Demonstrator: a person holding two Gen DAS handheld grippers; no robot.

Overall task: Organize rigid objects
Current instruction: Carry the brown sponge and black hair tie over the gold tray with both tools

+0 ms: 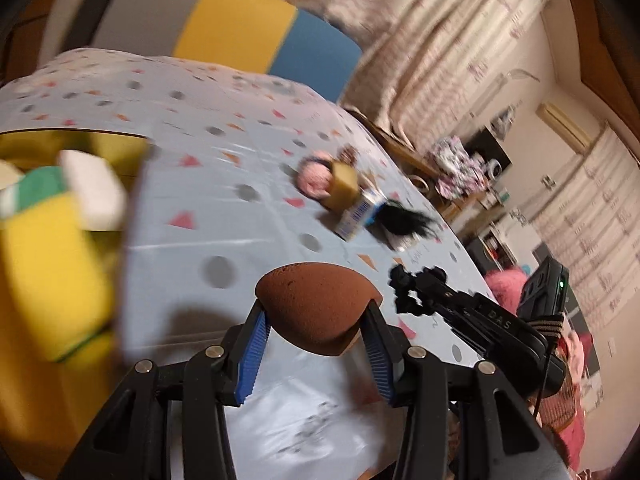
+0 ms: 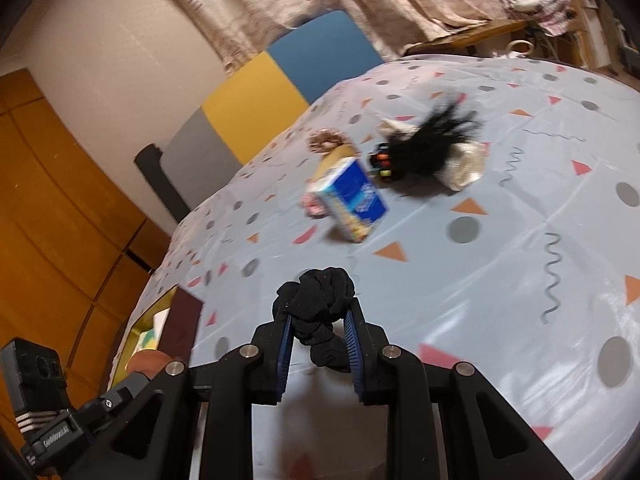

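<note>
Left gripper (image 1: 316,320): jaws clamped on brown teardrop foam sponge (image 1: 316,308). Yellow tray (image 1: 120,148) of blurred yellow, green, white blocks lay left of those jaws. Right gripper (image 2: 320,320): jaws pinched black fabric scrunchie (image 2: 318,308); blue carton (image 2: 354,204) sat ahead on patterned table (image 2: 520,220).

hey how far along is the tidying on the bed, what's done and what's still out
Partly done. A few items already lie in the yellow box at the bed's edge. In hand: the left tongs grip a brown sponge; the right tongs grip a black scrunchie. Still out on the sheet: the blue carton, a black hairy piece, a yellow block and a pink item.
</note>
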